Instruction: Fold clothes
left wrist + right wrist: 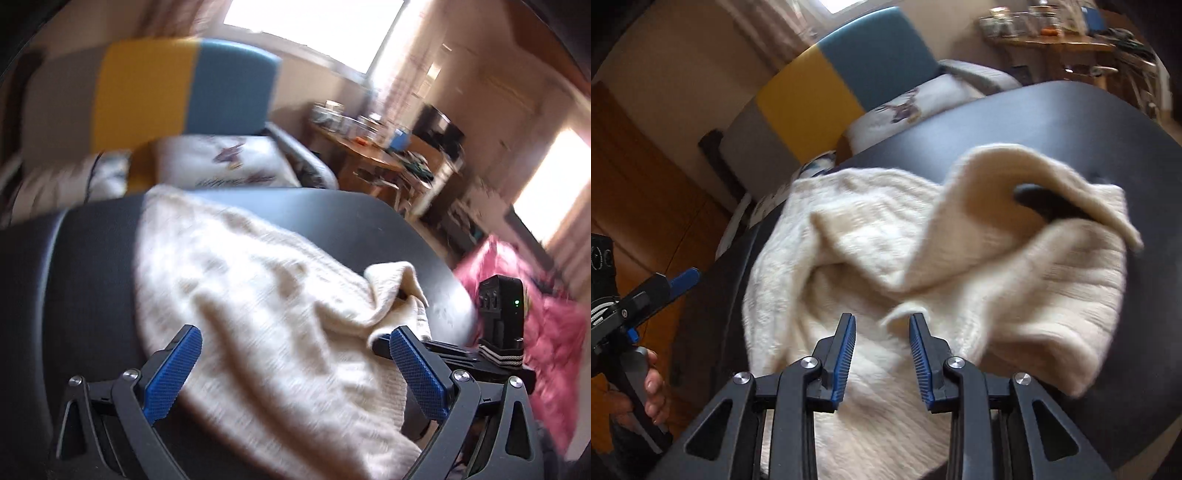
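A cream knitted sweater (258,295) lies crumpled on a dark round table (332,221). In the right wrist view the sweater (960,258) has a fold raised at the far right. My left gripper (295,343) is wide open above the sweater's near part, holding nothing. My right gripper (882,321) is partly open just above the sweater, with a cloth tip between the fingers, not clamped. The right gripper also shows in the left wrist view (461,354), and the left gripper at the left edge of the right wrist view (676,280).
A sofa (166,92) with grey, yellow and blue panels and a printed cushion (229,162) stands behind the table. A cluttered wooden desk (376,147) is at the far right. A pink cover (535,314) lies right of the table. A wooden door (646,184) is left.
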Demonstrator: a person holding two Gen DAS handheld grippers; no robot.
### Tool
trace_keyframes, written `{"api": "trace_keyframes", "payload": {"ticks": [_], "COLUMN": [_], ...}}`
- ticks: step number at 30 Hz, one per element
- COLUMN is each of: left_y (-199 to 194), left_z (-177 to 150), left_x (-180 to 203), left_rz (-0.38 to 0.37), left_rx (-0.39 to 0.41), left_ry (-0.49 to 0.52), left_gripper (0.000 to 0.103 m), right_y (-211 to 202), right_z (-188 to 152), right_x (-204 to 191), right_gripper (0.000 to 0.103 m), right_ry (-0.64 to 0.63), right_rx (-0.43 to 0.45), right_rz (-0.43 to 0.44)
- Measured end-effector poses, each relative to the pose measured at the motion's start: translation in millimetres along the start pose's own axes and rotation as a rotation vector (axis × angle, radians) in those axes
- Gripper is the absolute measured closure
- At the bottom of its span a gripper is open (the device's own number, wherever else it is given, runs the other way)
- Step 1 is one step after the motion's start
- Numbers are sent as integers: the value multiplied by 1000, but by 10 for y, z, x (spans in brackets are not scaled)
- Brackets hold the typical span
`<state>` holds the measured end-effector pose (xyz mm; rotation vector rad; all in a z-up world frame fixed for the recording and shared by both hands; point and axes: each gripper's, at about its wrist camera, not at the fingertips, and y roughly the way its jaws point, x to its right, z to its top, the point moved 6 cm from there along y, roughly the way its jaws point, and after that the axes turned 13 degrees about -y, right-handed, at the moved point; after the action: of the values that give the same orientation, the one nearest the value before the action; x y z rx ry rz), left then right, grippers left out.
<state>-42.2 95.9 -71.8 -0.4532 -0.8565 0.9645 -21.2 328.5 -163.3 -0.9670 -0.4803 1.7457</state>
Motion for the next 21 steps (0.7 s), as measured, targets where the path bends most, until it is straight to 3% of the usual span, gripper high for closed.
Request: {"api": "trace_keyframes", "payload": {"ticks": [3,7,12,15,16,17,19,21], "left_y": [434,1045,1516,1709,1784,1857,1971,2026], "left_z": [154,154,57,47,32,12,-34,-68], "left_x": [456,919,1117,1106,1087,1069,1044,1050], "left_rz": [-16,14,79,115,125,126,129,132], "left_rx": [-73,-193,-257,-294,-321,-351,-387,-388], "left_ry": [126,263,361,362,353,340,319,315], "left_gripper": [0,0,2,35,54,65,75,95], "right_y": [-33,50,67,47,39,29,11,-11], "right_z": [-111,-224,-248,-251,-253,-255,-257,-262], "right_x": [315,393,422,468,480,489,493,488], "right_gripper": [73,72,72,72,72,72,72,72], "right_ry": [97,139,154,170,175,179,177,164], "right_rx": [0,-17,7,30,37,43,51,57], "right_rz": [-11,25,77,107,115,119,121,116]}}
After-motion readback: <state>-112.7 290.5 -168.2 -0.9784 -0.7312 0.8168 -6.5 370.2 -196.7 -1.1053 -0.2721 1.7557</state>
